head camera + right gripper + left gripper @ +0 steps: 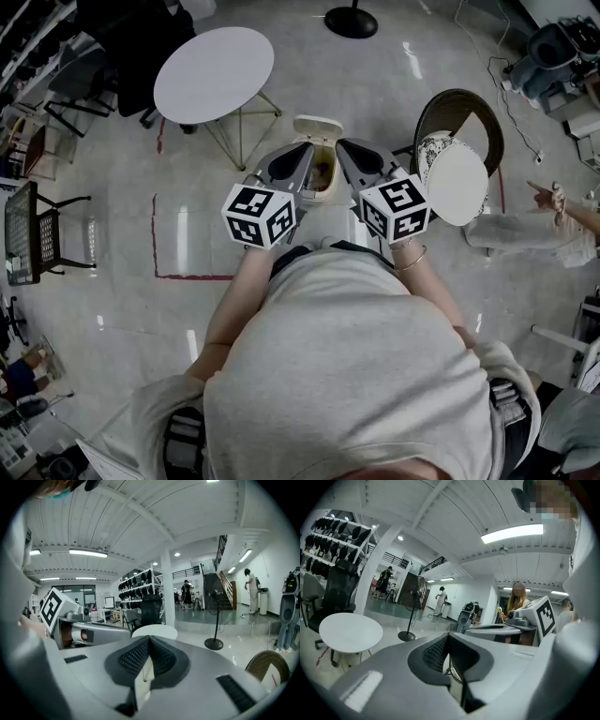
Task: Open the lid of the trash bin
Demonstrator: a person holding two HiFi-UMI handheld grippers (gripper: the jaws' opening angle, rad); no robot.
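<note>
A cream trash bin (323, 187) stands on the floor just ahead of me, partly hidden by both grippers. Its lid (317, 126) stands tipped up at the far side, and the brownish inside shows. My left gripper (302, 155) hovers over the bin's left side with jaws shut and nothing between them. My right gripper (345, 150) hovers over its right side, also shut and holding nothing. In the left gripper view the ribbed pads (436, 652) meet, and the right gripper's marker cube (543, 613) shows beside them. The right gripper view shows its pads (136, 657) pressed together at the tip.
A round white table (214, 75) on thin legs stands left of the bin. A brown chair with a round white cushion (457, 180) is close on the right. A fan base (352, 21) lies beyond, red floor tape (155, 234) to the left, and a seated person (553, 220) at far right.
</note>
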